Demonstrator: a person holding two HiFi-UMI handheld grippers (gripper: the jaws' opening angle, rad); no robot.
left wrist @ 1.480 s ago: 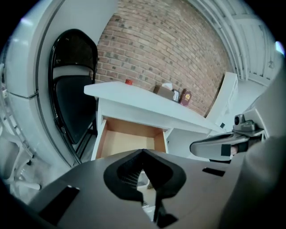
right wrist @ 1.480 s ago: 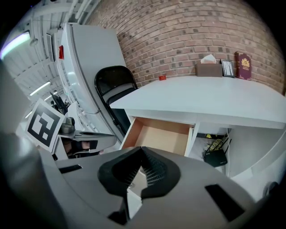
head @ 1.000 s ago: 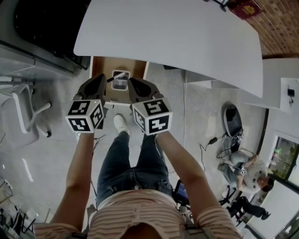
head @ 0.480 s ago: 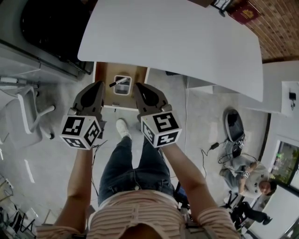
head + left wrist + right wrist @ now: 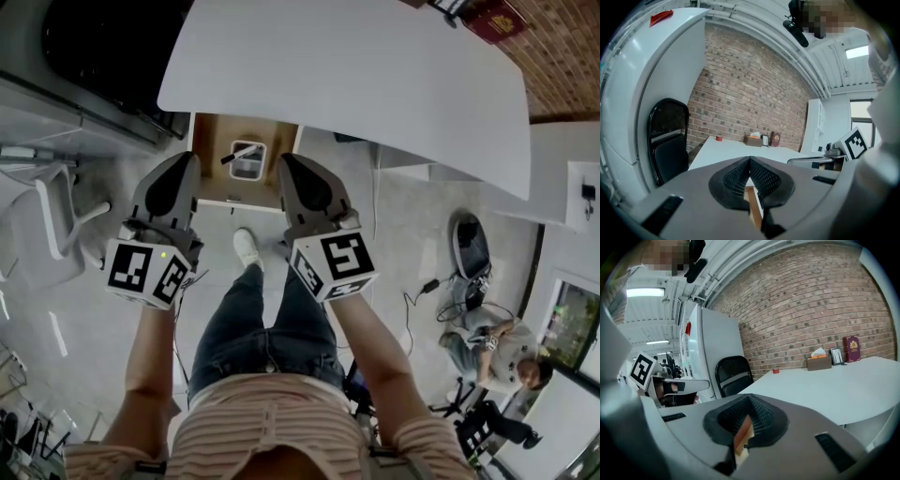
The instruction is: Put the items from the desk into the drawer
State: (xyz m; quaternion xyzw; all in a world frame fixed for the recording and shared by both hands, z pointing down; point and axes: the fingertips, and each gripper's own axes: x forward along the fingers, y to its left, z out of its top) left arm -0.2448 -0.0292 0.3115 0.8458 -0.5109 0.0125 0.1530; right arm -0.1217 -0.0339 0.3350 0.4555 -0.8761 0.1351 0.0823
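Both grippers closed and empty at the open drawer.

Head view: I note the left gripper (image 5: pixel 181 165) and right gripper (image 5: pixel 291 163) side by side at the near edge of the drawer (image 5: pixel 211 155). It is wood-brown inside and stands open under the smooth white desk (image 5: pixel 356 75) with its curved edge. A white rectangular tray (image 5: pixel 246 164) with a dark pen (image 5: pixel 232 156) across it sits in the drawer. Left gripper view: the ribbed black pads (image 5: pixel 736 176) meet, nothing between. Right gripper view: the jaws are likewise together; rough brick wall (image 5: pixel 811 310) behind.

A red brick wall (image 5: pixel 811 301) backs 1 black padded chair (image 5: pixel 669 117); grey concrete floor (image 5: pixel 75 309) lies below, and a long ceiling strip light (image 5: pixel 644 292) glows.
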